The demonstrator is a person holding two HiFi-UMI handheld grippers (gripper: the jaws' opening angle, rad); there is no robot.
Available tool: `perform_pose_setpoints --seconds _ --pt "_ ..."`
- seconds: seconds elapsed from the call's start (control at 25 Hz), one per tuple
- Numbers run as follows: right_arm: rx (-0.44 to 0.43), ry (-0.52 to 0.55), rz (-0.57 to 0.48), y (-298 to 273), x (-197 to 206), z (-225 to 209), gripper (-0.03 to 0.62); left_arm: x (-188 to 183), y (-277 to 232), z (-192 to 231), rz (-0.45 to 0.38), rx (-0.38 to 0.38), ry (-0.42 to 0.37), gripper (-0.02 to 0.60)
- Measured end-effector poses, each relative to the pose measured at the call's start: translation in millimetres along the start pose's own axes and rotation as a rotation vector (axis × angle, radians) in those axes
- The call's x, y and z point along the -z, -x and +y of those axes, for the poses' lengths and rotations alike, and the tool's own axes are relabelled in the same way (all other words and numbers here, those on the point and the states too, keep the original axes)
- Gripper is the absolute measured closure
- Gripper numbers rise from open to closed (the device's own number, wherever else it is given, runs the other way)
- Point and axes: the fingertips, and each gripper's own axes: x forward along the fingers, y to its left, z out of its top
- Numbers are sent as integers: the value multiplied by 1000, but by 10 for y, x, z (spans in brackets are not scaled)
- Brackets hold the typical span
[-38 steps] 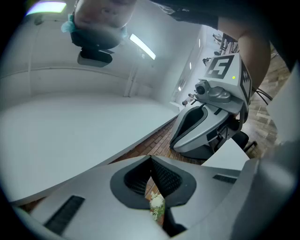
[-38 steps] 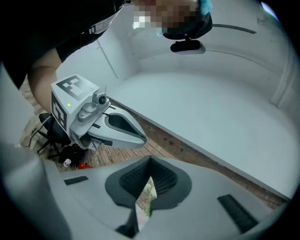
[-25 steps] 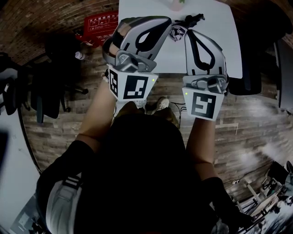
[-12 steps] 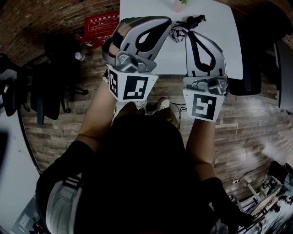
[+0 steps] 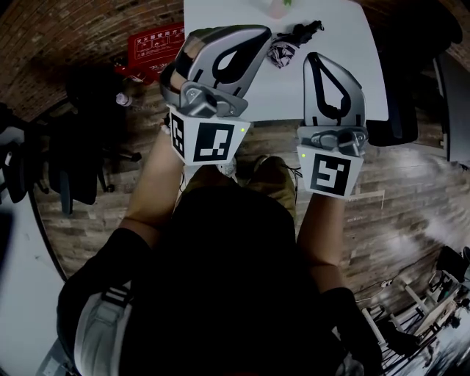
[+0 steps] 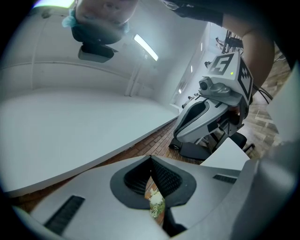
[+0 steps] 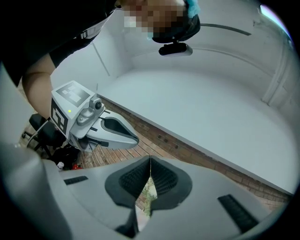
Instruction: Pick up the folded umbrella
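Observation:
The folded umbrella [image 5: 281, 53], patterned with a black handle [image 5: 305, 31], lies on the white table [image 5: 352, 81] at the top of the head view. My left gripper [image 5: 261, 34] is held over the table's near edge just left of the umbrella, and its jaws are shut with nothing in them. To the umbrella's right hovers my right gripper [image 5: 316, 58], also shut and empty. In the left gripper view the pads [image 6: 159, 176] meet and the right gripper [image 6: 213, 110] shows beyond. The right gripper view shows closed pads [image 7: 159, 178] and the left gripper [image 7: 96, 124]. Neither gripper view shows the umbrella.
A pink object [image 5: 277, 7] stands at the table's far edge. A red printed box [image 5: 154, 40] lies on the wooden floor left of the table. Black office chairs stand at the left [image 5: 81, 147] and beside the table at the right [image 5: 400, 110].
The head view has shifted slightly, so table and umbrella sit a little higher in the picture. Both grippers stay nearly where they were, still shut.

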Motion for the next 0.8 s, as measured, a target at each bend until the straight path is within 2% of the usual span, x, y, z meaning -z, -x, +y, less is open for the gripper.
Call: perform_pose_setpoints --seconds 0.36,0.8 --pt "24 -23 -18 -94 311 -299 565 81 -466 -143 -17 12 11 571" --pt "-58 -75 -105 -611 932 -1064 565 358 -1519 -171 58 -33 29 571"
